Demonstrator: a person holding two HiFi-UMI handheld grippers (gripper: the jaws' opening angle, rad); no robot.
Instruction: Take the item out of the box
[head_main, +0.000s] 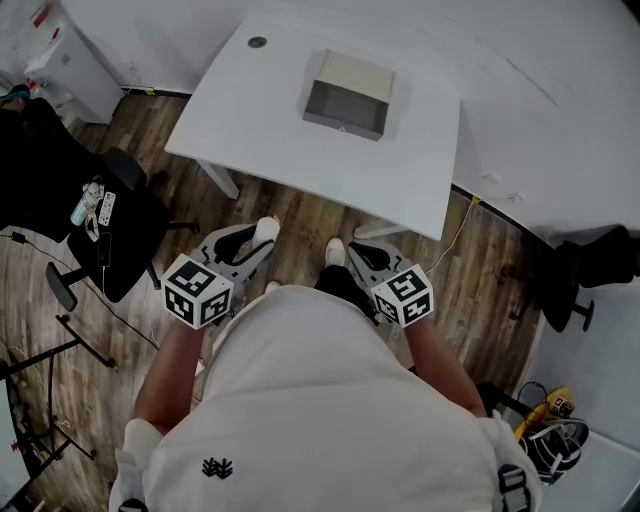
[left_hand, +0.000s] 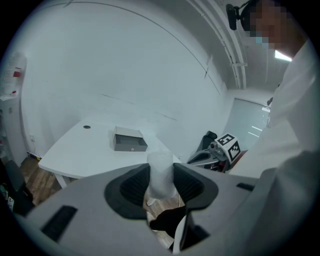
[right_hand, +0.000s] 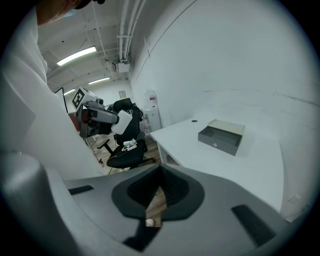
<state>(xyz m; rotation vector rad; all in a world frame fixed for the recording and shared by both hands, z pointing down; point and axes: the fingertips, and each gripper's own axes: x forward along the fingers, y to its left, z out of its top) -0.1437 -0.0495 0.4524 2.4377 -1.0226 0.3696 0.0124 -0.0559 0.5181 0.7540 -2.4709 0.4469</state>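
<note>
1. Head view, far left: a black office chair (head_main: 120, 215) is seen on the wooden floor, beside the table's left corner, with small things lying on its seat.
2. The left gripper (head_main: 255, 243) is held off the table, short of its near edge and over the floor. In the left gripper view its (left_hand: 161, 172) jaws are seen pressed on both sides of a frosted white item (left_hand: 160, 165), which stands up between the pads.
3. The same item (head_main: 265, 230) is thus found outside the box, clear of the table.
4. The white table (head_main: 250, 120) is set against the wall. A grey box (head_main: 348, 95) is seen on it, nearer the far edge than the near one, its dark tray facing the person.
5. The right gripper (head_main: 365, 255) is held level with the left one, also short of the near edge. In the right gripper view its (right_hand: 160, 175) jaws are seen brought together, with nothing between them.
6. Far right, a second black chair (head_main: 590, 262) is seen beyond the table's right corner.
</note>
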